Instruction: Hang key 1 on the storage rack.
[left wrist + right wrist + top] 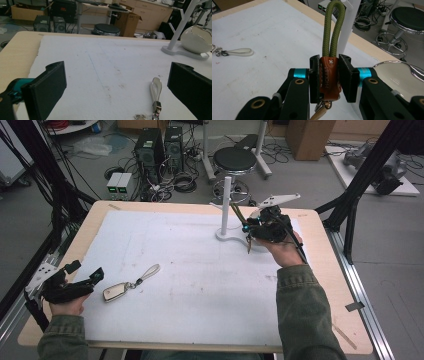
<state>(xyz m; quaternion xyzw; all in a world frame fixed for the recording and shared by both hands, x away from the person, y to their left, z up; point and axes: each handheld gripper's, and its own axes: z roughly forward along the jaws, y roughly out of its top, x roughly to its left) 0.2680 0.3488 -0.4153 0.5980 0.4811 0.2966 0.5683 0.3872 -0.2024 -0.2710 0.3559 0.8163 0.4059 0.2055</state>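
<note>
Right tongs [329,77] pinch the green rope keychain [331,32]; left tongs [115,87] stand spread, empty.

Dim, even room light (soft shadows), with slightly blurred close-ups.

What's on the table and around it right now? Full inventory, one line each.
rope keychain: 1, olive rope loop with brown leather tab, clamped in right gripper beside the stand
key fob: 1, silver with pale strap, on mat near left gripper
stand: 1, white, pegged post, far side of mat
mat: 1, white, covers table
table: 1, light wood
stool: 1, black seat, floor behind table
left gripper: black, open, aimed at fob strap
right gripper: black, shut on keychain tab
</note>
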